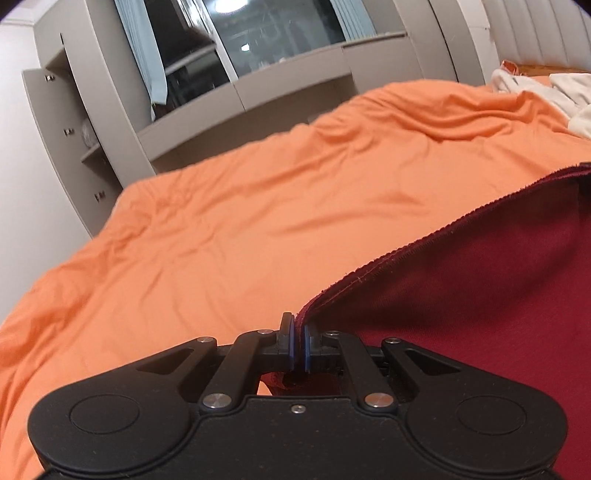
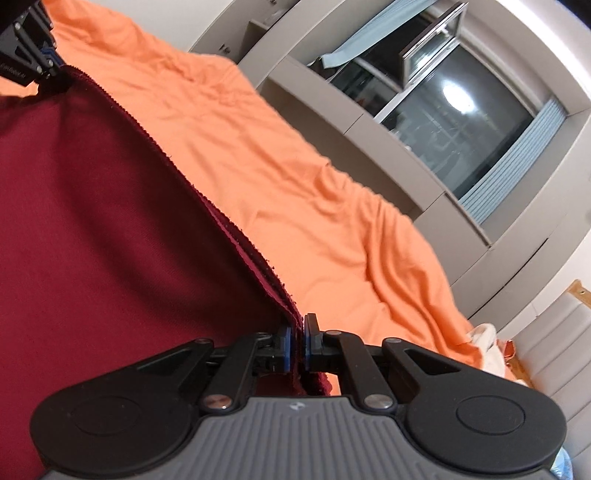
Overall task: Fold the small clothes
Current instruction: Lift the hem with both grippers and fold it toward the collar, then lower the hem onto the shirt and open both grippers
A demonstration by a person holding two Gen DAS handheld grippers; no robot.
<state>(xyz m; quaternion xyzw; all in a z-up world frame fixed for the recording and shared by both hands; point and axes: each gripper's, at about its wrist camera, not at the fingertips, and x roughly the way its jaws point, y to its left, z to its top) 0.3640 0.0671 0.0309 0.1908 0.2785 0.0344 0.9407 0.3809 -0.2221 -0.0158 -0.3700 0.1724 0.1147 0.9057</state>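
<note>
A dark red garment [image 1: 480, 295] hangs stretched between my two grippers above an orange bed cover [image 1: 240, 206]. My left gripper [image 1: 299, 332] is shut on one corner of its hemmed edge. My right gripper [image 2: 297, 334] is shut on the opposite corner of the same edge, and the garment [image 2: 110, 206] fills the left of that view. The hem runs taut from the right gripper up to the left gripper [image 2: 50, 70], seen at the top left of the right wrist view, also pinching the cloth. The rest of the garment hangs below, out of sight.
The orange cover [image 2: 295, 177] spreads wrinkled over the bed. White cloth [image 1: 546, 90] lies bunched near the padded headboard [image 1: 535, 33]. Grey cabinets [image 1: 277, 92] and a dark window [image 2: 461, 122] stand beyond the bed's far edge.
</note>
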